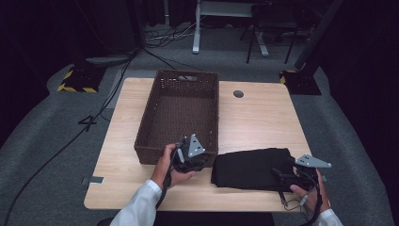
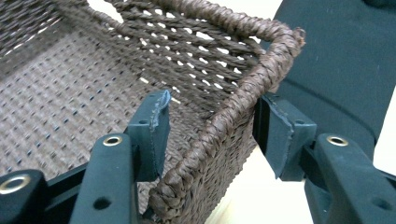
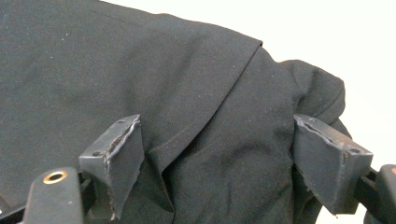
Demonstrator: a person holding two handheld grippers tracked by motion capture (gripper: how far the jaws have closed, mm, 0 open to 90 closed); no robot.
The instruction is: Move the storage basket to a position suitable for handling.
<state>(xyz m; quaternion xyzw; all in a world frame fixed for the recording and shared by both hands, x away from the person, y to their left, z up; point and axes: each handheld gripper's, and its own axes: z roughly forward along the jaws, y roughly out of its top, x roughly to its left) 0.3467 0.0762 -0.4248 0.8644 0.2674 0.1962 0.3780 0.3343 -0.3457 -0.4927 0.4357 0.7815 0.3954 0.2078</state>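
A brown woven basket (image 1: 181, 101) stands empty on the wooden table (image 1: 259, 117). My left gripper (image 1: 192, 157) is at its near right corner. In the left gripper view the jaws (image 2: 215, 128) straddle the basket's rim (image 2: 243, 100): one pad inside with a gap to the wall, the other against the outside. A folded black cloth (image 1: 249, 167) lies to the right of the basket near the front edge, and it also appears behind the rim as dark cloth (image 2: 336, 60). My right gripper (image 1: 278, 175) sits at the cloth's right end, its jaws (image 3: 222, 158) open and wide apart over the black cloth (image 3: 140, 70).
A round grey cable port (image 1: 238, 93) is set in the table behind the cloth. Beyond the table lie grey carpet, loose cables (image 1: 164, 35) and stand bases with yellow-black tape (image 1: 75, 82). Bare tabletop stretches to the right of the basket.
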